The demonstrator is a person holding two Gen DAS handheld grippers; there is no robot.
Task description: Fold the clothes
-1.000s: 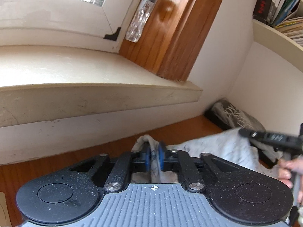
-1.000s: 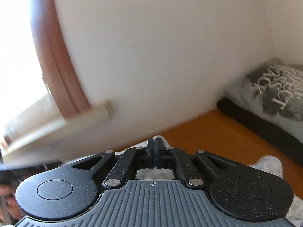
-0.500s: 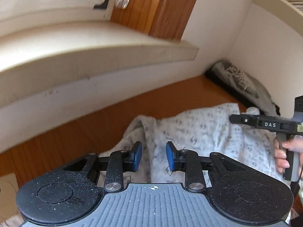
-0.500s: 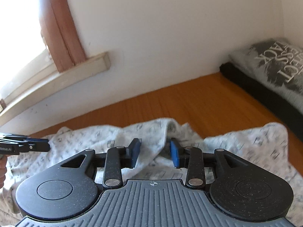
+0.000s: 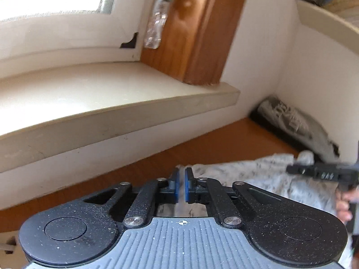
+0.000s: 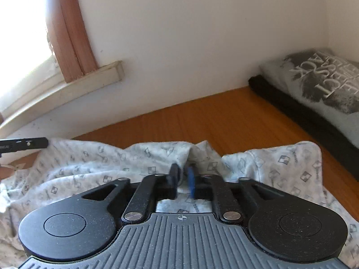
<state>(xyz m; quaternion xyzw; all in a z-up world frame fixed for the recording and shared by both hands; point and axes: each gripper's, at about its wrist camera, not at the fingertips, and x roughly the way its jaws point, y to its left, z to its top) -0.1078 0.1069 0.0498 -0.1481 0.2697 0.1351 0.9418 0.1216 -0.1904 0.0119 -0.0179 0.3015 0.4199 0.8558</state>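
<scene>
now both grippers' jaws just closing on the pale printed garment (image 6: 94, 163)

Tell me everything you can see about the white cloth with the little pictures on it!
The cloth is a soft, pale grey-white garment printed with small grey square logos. It lies rumpled on the orange-brown wooden floor, unfolded, with bumps and creases. The right gripper has just been closing, and a raised ridge of cloth sits between its fingers. The left gripper has been closing too, on the cloth's edge.
</scene>
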